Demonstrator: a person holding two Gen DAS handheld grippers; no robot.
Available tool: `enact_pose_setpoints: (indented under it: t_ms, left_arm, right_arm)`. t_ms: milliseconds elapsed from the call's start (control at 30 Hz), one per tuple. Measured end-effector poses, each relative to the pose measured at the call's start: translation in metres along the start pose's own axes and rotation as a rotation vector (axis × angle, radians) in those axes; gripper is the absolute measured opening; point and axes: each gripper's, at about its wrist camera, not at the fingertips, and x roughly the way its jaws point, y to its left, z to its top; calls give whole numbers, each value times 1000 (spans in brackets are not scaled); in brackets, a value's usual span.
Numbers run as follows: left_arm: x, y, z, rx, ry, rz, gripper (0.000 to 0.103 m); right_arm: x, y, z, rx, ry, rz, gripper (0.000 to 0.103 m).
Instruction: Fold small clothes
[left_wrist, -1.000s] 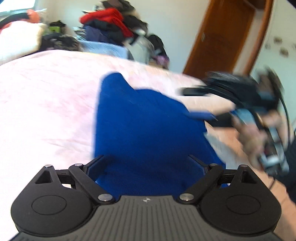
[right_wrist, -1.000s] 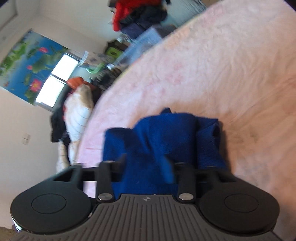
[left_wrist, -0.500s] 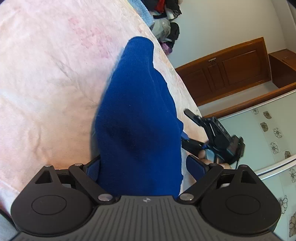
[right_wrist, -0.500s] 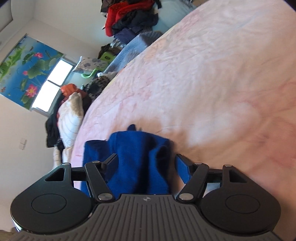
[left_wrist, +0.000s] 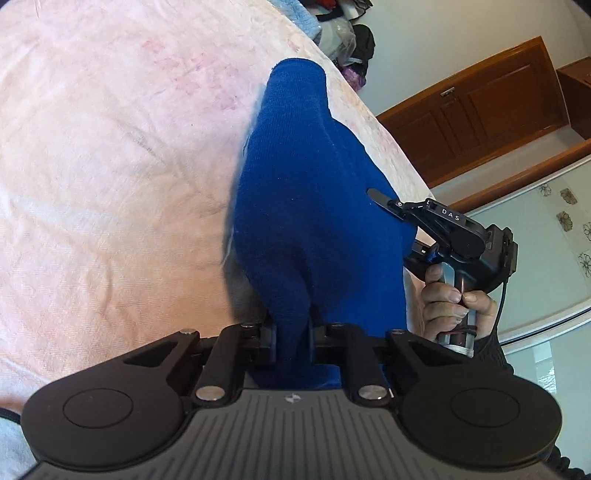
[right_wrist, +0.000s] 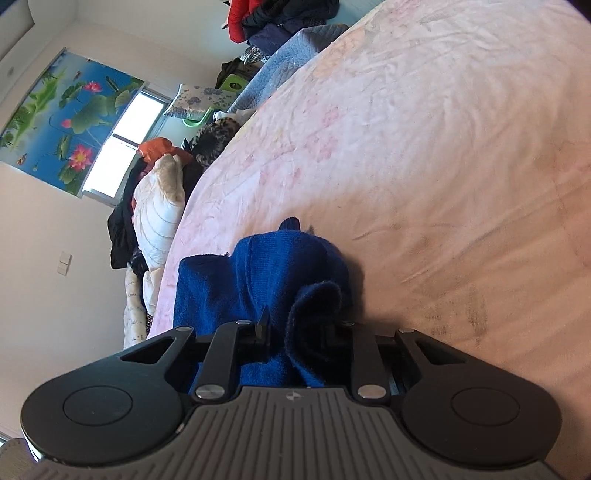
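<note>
A blue knit garment (left_wrist: 306, 206) lies on the pink bedspread (left_wrist: 103, 155), bunched into a long ridge. My left gripper (left_wrist: 292, 332) is shut on its near edge, the cloth pinched between the jaws. My right gripper (right_wrist: 299, 332) is shut on another bunched edge of the same blue garment (right_wrist: 266, 280). In the left wrist view the right gripper (left_wrist: 443, 229) shows at the garment's right side, held by a hand (left_wrist: 454, 306); its fingertips are hidden behind the cloth.
A heap of clothes (right_wrist: 273, 22) and a blue quilt (right_wrist: 291, 55) lie at the bed's far end. Pillows and dark clothes (right_wrist: 155, 206) are piled by the window. A wooden door (left_wrist: 480, 107) and a glass-fronted wardrobe (left_wrist: 554, 251) stand to the right.
Both grippers were open around the blue garment half a second ago and have closed on it. The garment is drawn up into a narrower ridge.
</note>
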Motion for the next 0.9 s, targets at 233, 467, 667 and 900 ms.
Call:
enact_pose_setpoints:
  t_ms: [233,467,667,900]
  left_arm:
    - [-23,-3,6,54,-11,-13,13]
    - [-43,5,-13,71,20,28,13]
    - [-54,25,-38,52,28,64,14]
    - [-40,16,-45,178,-11,150,17]
  right_arm:
    - [-15,23,-10,-42,15,37,24]
    - [-26,32,-54,-48,64,77,24]
    - [-36,28,-86,-44,80,65,24]
    - [-38,30,-102,-55,16,-39,39]
